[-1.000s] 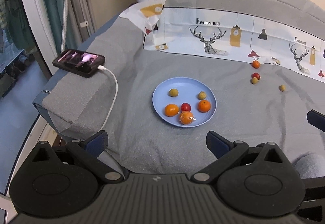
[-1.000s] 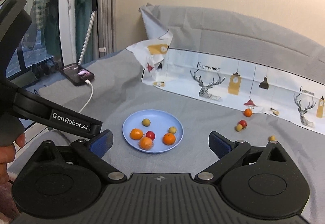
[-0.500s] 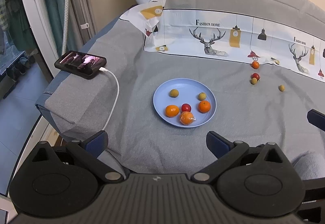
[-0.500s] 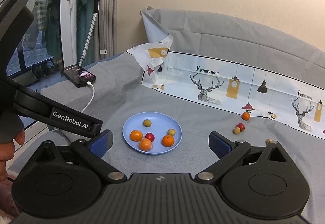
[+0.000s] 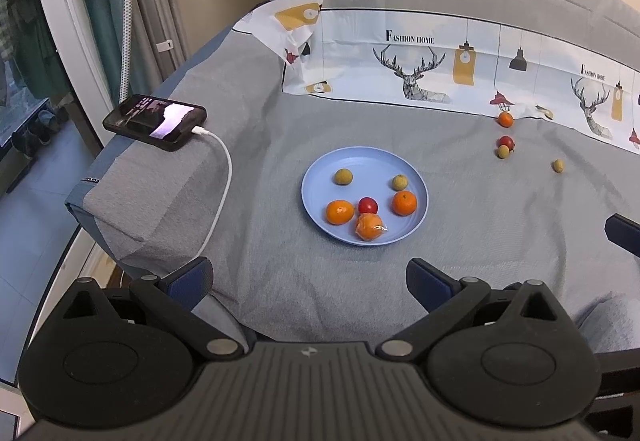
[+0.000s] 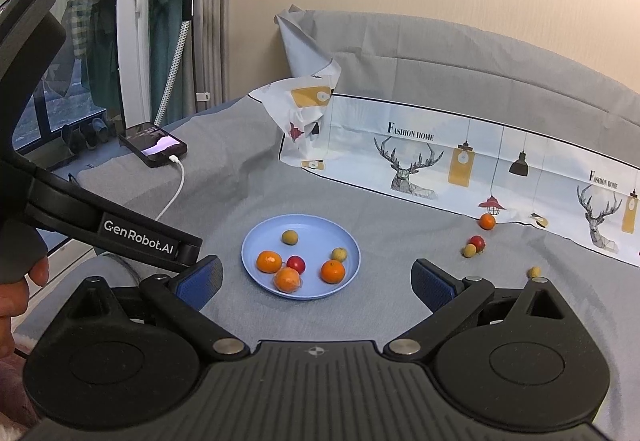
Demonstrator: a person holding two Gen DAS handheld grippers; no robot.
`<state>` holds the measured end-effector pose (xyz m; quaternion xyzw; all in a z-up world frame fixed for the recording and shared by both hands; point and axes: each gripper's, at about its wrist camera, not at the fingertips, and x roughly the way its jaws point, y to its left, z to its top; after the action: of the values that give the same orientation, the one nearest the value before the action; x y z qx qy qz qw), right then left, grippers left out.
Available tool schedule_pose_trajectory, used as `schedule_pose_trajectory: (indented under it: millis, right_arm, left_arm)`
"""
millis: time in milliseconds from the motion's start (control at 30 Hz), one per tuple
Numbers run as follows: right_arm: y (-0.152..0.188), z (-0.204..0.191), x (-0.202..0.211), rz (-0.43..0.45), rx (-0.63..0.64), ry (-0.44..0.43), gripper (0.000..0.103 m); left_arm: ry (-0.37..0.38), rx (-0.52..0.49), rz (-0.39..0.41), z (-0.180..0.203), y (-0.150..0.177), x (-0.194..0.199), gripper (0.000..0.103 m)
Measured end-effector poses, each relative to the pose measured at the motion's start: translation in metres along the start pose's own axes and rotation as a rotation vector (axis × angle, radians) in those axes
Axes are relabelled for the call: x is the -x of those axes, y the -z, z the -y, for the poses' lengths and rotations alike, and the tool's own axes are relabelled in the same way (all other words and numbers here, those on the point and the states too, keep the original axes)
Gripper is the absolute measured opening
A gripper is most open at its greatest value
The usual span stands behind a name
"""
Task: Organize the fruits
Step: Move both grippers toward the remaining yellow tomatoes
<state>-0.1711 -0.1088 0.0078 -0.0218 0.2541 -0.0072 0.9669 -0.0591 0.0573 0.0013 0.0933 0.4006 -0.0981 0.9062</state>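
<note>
A blue plate [image 5: 360, 161] [image 6: 256, 241] lies on the grey bedsheet and holds several fruits: oranges, a red one and two small yellow-green ones. To its right on the sheet lie a loose orange [image 5: 505, 119] [image 6: 487, 221], a red fruit [image 5: 505, 141] [image 6: 477, 241] touching a small yellow one [image 5: 503, 151] [image 6: 469, 250], and another small yellow one [image 5: 557, 165] [image 6: 533, 272]. My left gripper [image 5: 310, 277] is open and empty, held back from the plate. My right gripper [image 6: 316, 277] is open and empty, also short of the plate.
A phone [image 5: 155, 122] on a white charging cable [image 5: 224, 181] rests on the bed's left edge. A printed cloth with deer [image 5: 420, 69] lies along the back. A steamer stand [image 6: 182, 21] and window stand at left. The left gripper's body [image 6: 100, 217] crosses the right wrist view.
Both grippers have drifted slightly back and up, so the plate sits a little farther off. No fruit has moved.
</note>
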Motion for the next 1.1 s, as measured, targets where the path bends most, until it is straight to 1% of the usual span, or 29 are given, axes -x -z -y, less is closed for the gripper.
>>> schedule_pose_trajectory:
  millis: [267, 400, 500, 567, 667, 767, 867, 967, 1033, 1100]
  right_arm:
    - [0.003, 0.007, -0.014, -0.039, -0.034, 0.005, 0.1]
    - [0.007, 0.018, -0.023, -0.049, -0.069, 0.023, 0.1]
    - [0.012, 0.037, -0.029, -0.052, -0.126, 0.063, 0.1]
    - [0.017, 0.056, -0.036, -0.062, -0.175, 0.099, 0.1]
    - [0.024, 0.091, -0.05, -0.074, -0.239, 0.188, 0.1]
    - [0.035, 0.129, -0.071, -0.086, -0.288, 0.287, 0.1]
    - [0.044, 0.172, -0.096, -0.092, -0.33, 0.384, 0.1]
    - [0.052, 0.215, -0.129, -0.095, -0.334, 0.477, 0.1]
    - [0.056, 0.245, -0.157, -0.096, -0.338, 0.523, 0.1]
    - [0.06, 0.277, -0.19, -0.1, -0.355, 0.547, 0.1]
  left_arm:
    - [0.006, -0.03, -0.017, 0.008, -0.004, -0.014, 0.103]
    - [0.02, -0.062, -0.051, 0.021, -0.017, -0.03, 0.103]
    - [0.043, -0.069, -0.051, 0.037, -0.032, -0.041, 0.103]
    - [0.056, -0.09, -0.05, 0.052, -0.043, -0.05, 0.103]
    - [0.075, -0.134, -0.046, 0.08, -0.061, -0.068, 0.103]
    - [0.109, -0.177, -0.064, 0.114, -0.081, -0.097, 0.103]
    - [0.138, -0.204, -0.088, 0.153, -0.101, -0.133, 0.103]
    - [0.179, -0.217, -0.11, 0.196, -0.116, -0.176, 0.103]
    - [0.195, -0.241, -0.128, 0.228, -0.125, -0.209, 0.103]
    - [0.201, -0.263, -0.137, 0.256, -0.132, -0.244, 0.103]
